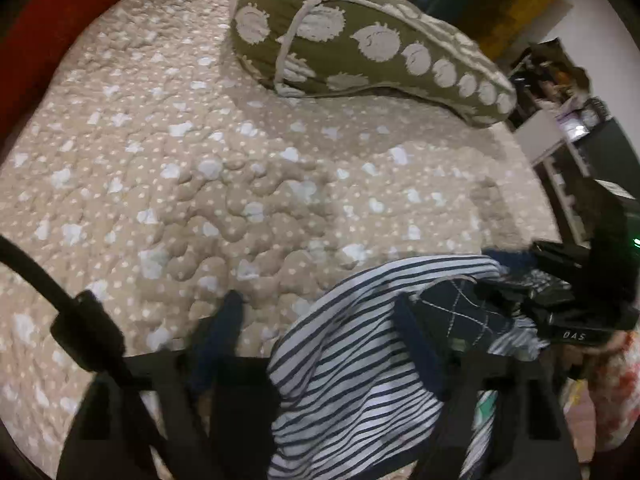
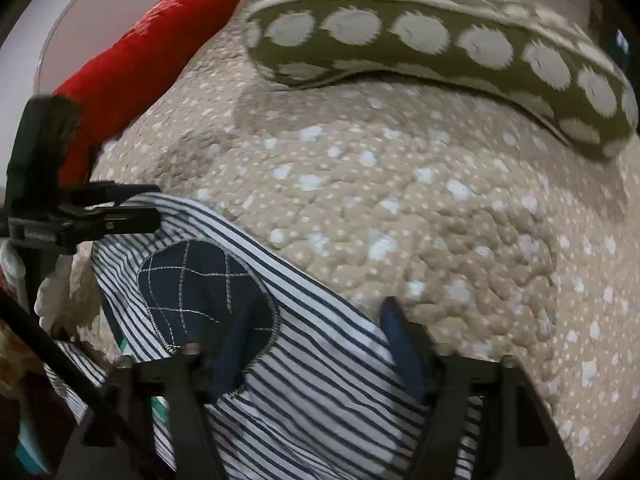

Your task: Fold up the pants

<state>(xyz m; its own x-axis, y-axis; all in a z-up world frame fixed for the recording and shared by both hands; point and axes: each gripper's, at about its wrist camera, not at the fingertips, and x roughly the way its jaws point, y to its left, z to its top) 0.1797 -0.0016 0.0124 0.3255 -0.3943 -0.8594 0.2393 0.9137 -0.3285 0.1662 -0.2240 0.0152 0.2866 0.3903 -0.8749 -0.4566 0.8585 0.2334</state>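
The pants (image 1: pixel 352 364) are white with navy stripes and a navy quilted patch (image 1: pixel 464 312). They lie bunched at the near edge of the beige quilted bed. My left gripper (image 1: pixel 320 316) has its fingers wide apart, with the pants draped between them and over the right finger (image 1: pixel 416 340). In the right wrist view the pants (image 2: pixel 320 360) lie between the wide-apart fingers of my right gripper (image 2: pixel 316 320), and the patch (image 2: pixel 200 292) sits by its left finger (image 2: pixel 236 340). The left gripper also shows in the right wrist view (image 2: pixel 156 204), at the pants' far edge.
A beige quilt with white hearts and dots (image 1: pixel 220 168) covers the bed. An olive pillow with white round spots (image 1: pixel 360 40) lies at the back. A red blanket (image 2: pixel 132 60) lies at the far left. Shelves and clutter (image 1: pixel 568 128) stand right of the bed.
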